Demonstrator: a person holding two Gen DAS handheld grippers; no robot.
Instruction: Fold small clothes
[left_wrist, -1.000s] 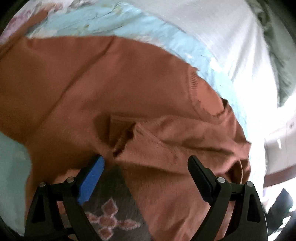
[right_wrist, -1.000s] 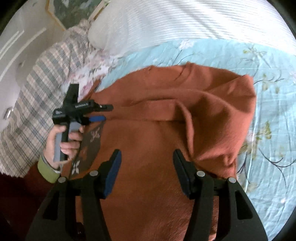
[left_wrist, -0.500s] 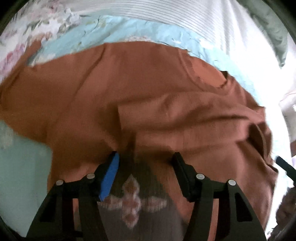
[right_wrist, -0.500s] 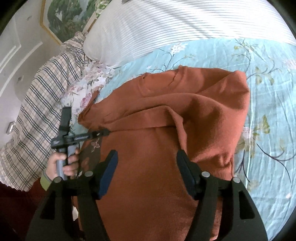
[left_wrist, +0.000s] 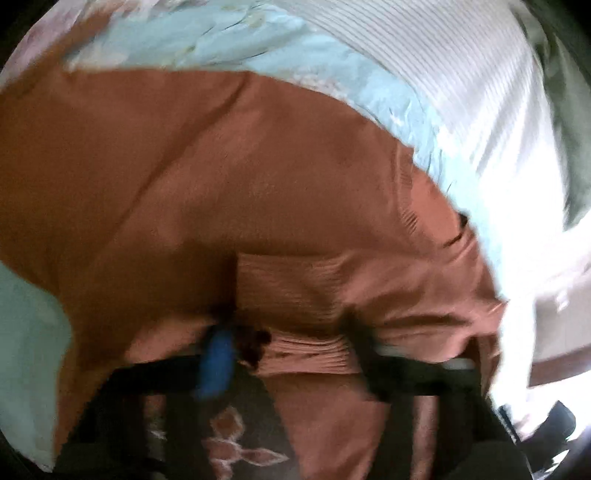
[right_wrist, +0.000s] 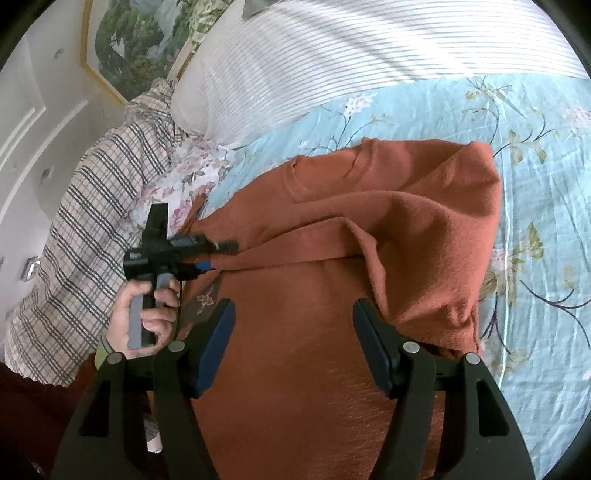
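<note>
A: Bed (right_wrist: 524, 122), blue floral sheet, striped pillow (right_wrist: 332, 62) at the head end. Sweater (right_wrist: 332, 288)?

B: Rust one, spread mid-bed, one sleeve folded across the body.

A: Left gripper (left_wrist: 288, 343)?

B: Fingers have just been closing, ribbed cuff (left_wrist: 310, 347) between them; blurry, can't tell if pinched yet. Prob. to carry the sleeve.

A: Right gripper (right_wrist: 291, 343)?

B: Fingers apart, hovering over the body, holding nothing.

Daylight falls from the upper right. In the left wrist view the striped pillow (left_wrist: 480, 122) glares white and everything smears with motion blur; the sweater (left_wrist: 221, 184) is perhaps shadowed near the bottom. The right wrist view is sharp, evenly lit, bowed and dark-cornered.
</note>
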